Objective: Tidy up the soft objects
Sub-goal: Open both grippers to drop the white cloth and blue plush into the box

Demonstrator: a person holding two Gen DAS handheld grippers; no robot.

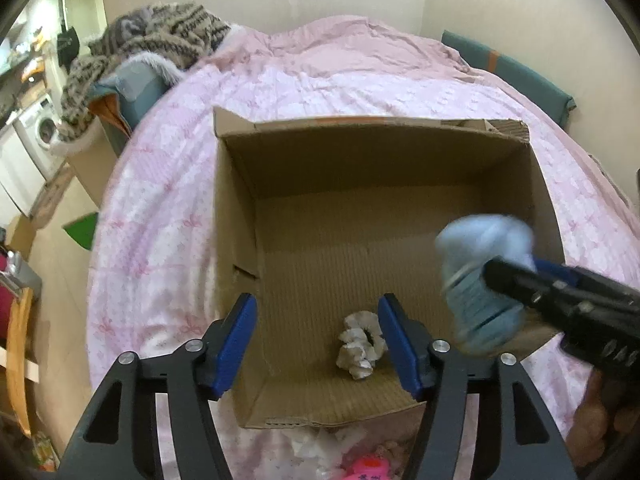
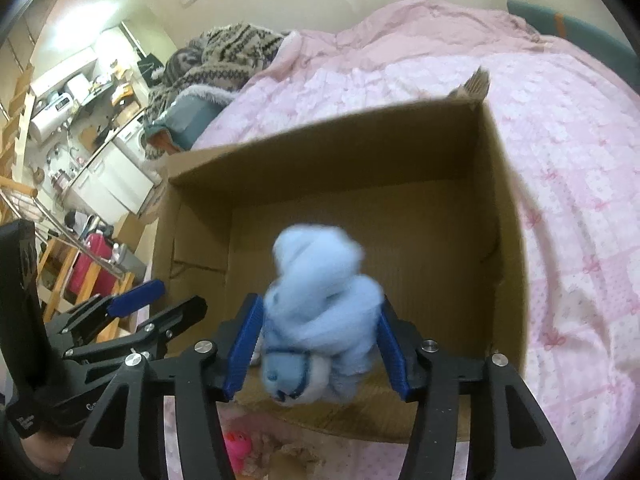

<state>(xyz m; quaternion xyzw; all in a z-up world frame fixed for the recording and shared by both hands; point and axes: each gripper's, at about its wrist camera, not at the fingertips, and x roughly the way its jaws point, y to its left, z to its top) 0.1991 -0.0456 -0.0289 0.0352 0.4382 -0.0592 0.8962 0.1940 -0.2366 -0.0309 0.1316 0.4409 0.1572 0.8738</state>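
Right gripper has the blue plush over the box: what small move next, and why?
Probably lower it slightly and open. The right gripper holds the blue plush above the box floor, where a white scrunchie already lies. The left gripper is open and empty, so nothing blocks the drop.

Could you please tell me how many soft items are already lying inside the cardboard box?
1: a white scrunchie on the cardboard box floor, near its front wall. The light blue plush toy sits between the right gripper fingers, above the box. The grippers may hide others.
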